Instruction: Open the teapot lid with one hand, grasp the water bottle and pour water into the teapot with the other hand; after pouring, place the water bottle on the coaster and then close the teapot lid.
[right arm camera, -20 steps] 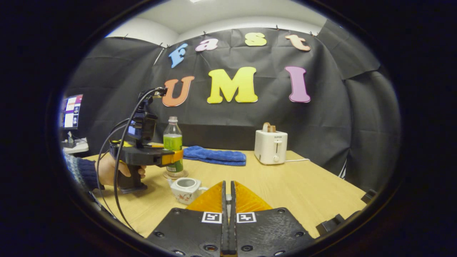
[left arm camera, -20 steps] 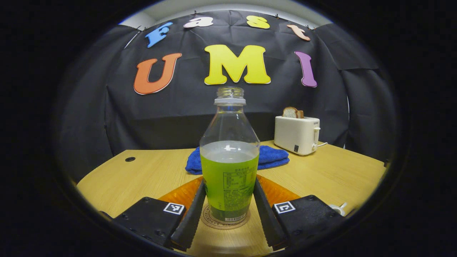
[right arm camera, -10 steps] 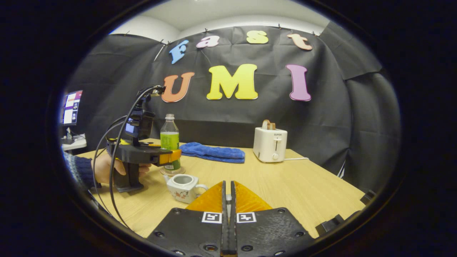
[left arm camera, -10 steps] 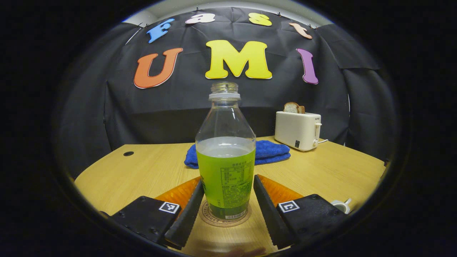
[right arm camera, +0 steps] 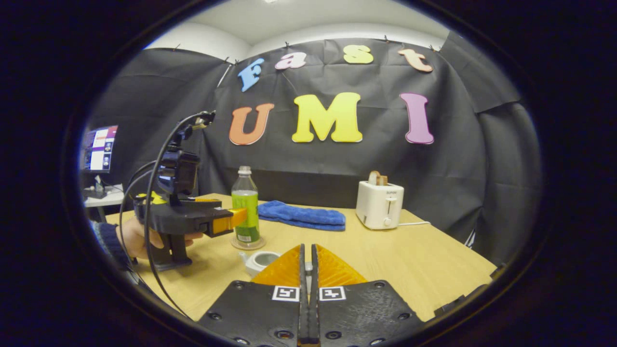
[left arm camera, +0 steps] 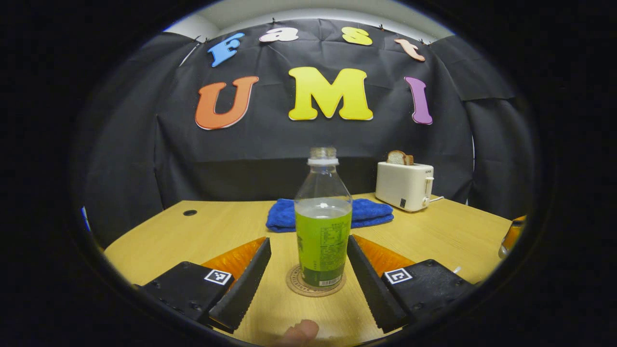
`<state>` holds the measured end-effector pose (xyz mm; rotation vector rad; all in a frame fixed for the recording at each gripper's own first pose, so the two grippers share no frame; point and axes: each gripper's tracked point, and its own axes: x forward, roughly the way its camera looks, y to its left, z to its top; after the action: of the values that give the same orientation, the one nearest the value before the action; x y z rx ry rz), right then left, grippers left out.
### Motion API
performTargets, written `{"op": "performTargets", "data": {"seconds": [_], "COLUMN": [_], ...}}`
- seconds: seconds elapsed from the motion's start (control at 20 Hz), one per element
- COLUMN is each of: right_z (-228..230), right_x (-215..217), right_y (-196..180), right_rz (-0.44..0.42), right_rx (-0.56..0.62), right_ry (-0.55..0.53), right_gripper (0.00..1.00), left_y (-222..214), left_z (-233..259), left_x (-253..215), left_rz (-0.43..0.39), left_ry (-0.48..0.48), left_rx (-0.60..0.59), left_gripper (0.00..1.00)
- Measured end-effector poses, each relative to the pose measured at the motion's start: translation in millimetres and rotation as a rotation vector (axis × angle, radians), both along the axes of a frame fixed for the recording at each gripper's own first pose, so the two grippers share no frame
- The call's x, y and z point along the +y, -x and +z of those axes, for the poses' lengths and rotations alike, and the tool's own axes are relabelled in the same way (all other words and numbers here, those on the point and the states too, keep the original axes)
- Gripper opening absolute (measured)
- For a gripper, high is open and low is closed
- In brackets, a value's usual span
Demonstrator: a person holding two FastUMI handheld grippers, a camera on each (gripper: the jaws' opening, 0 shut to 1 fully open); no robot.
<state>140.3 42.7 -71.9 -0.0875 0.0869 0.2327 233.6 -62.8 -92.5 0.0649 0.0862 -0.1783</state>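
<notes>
The water bottle (left arm camera: 323, 231), clear with a green label and no cap, stands upright on a round coaster (left arm camera: 315, 288). My left gripper (left arm camera: 308, 241) is open, its fingers on either side of the bottle and apart from it. From the right gripper view, the left gripper (right arm camera: 236, 217) sits just left of the bottle (right arm camera: 246, 212). The white teapot (right arm camera: 262, 259) stands lidless just ahead of my right gripper (right arm camera: 307, 248). That gripper is shut, with a pale sliver of the teapot lid between its fingers.
A folded blue cloth (left arm camera: 332, 214) lies behind the bottle and a white toaster (left arm camera: 405, 185) with bread stands at the back right. A person's hand (right arm camera: 137, 238) holds the left gripper. A monitor (right arm camera: 99, 149) is off to the left.
My left gripper has opened wider and drawn back from the bottle, which stays on the coaster. The right gripper has edged closer to the teapot, still shut.
</notes>
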Motion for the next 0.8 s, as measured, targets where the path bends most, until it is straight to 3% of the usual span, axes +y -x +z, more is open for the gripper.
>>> {"op": "performTargets", "data": {"seconds": [0.15,0.35,0.55,0.8], "right_z": [14,20,5,-21], "right_x": [19,55,69,72], "right_y": [-6,-13,-36,-58], "right_rz": [0.058,0.175,0.165,0.125], "right_rx": [-0.035,-0.028,0.011,0.063], "right_ry": [-0.022,-0.108,-0.12,-0.118], "right_gripper": [0.0,0.0,0.0,0.0], "left_y": [23,56,92,126], "left_z": [21,40,45,37], "left_x": [21,44,76,92], "left_rz": [0.055,0.159,0.266,0.265], "left_ry": [-0.041,0.021,0.044,0.041], "left_rx": [-0.062,-0.086,-0.056,0.0], "left_gripper": [0.98,0.97,0.97,0.97]}}
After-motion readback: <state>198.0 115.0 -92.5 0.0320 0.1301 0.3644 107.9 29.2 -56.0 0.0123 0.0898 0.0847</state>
